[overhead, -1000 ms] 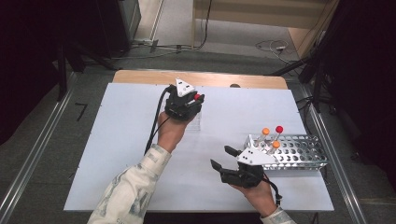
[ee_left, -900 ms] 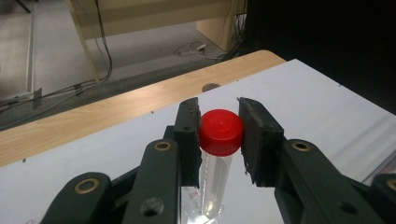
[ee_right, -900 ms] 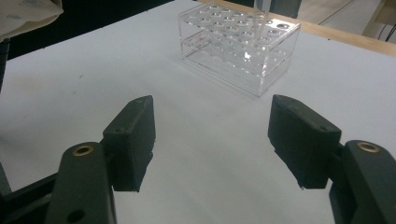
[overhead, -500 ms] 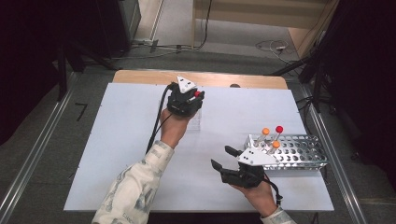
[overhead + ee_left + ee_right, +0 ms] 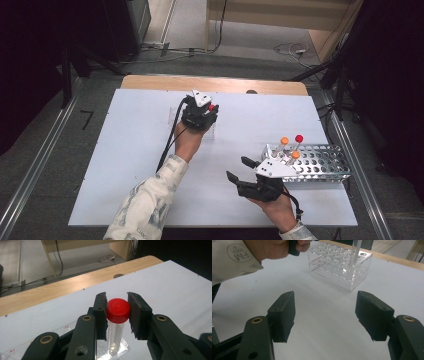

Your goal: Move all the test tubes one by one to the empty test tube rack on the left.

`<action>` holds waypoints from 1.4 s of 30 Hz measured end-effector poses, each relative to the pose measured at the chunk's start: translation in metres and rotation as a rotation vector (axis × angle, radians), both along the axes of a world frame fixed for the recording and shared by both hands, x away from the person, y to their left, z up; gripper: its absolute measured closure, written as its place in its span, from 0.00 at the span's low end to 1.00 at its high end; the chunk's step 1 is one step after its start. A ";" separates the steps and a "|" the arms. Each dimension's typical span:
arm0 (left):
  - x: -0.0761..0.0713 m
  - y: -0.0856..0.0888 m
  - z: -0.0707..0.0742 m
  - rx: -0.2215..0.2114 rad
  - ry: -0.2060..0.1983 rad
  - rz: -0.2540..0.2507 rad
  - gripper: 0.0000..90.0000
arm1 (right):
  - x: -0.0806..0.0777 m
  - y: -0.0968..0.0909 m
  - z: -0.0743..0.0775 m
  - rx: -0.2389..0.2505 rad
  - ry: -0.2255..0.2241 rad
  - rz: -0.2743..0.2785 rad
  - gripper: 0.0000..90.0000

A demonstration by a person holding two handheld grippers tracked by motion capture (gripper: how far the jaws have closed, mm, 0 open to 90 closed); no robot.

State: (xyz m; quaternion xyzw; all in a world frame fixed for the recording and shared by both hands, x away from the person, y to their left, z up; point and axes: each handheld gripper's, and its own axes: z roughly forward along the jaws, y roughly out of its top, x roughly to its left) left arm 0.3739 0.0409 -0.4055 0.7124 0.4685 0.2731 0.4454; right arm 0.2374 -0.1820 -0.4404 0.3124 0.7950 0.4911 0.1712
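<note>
Item: one clear plastic tube with a red screw cap (image 5: 117,315), held upright over the clear acrylic tube rack (image 5: 340,266) that stood toward the far middle of the white desk (image 5: 125,165). The left tongs (image 5: 117,311) were clenched on the cap, one pad at each side; the tube's lower end was seen entering or just above a hole of that rack, and whether it was fully seated could not be told.

Item: right tongs (image 5: 325,315), released, jaws wide apart with nothing between them, held low over bare desk, near side of the acrylic rack and well apart from it.

Item: perforated metal rack (image 5: 320,162), to the right of the acrylic rack and well apart, carrying two orange-capped tubes (image 5: 284,141) and one red-capped tube (image 5: 299,138).

Risks noted, as judgement:
- The grip was taken on the cap alone; a tilt of the hand could have swung the tube's base against a hole's edge, so that the tube jammed or was dragged askew.
- The acrylic rack was light and held by nothing; a sideways push from a misaligned tube could have slid or tipped it.
- Release before the base was seated could have let the tube drop hard or lean.
- Lifting off with the pads not fully parted could have pulled the tube back out.
</note>
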 end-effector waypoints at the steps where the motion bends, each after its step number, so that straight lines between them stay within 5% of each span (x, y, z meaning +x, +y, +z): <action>1: 0.000 0.000 -0.002 0.004 0.006 -0.001 0.78 | 0.000 0.000 0.000 0.000 0.000 -0.001 0.34; 13: 0.001 0.001 -0.021 -0.005 0.041 -0.009 0.75 | 0.000 0.001 -0.001 -0.001 0.005 0.002 0.34; 28: -0.014 0.006 -0.004 -0.055 0.044 -0.011 0.22 | -0.005 -0.013 0.005 0.023 -0.002 -0.022 0.34; 42: -0.038 0.011 -0.002 -0.071 0.030 -0.046 0.19 | -0.027 -0.058 0.015 0.043 -0.038 -0.089 0.34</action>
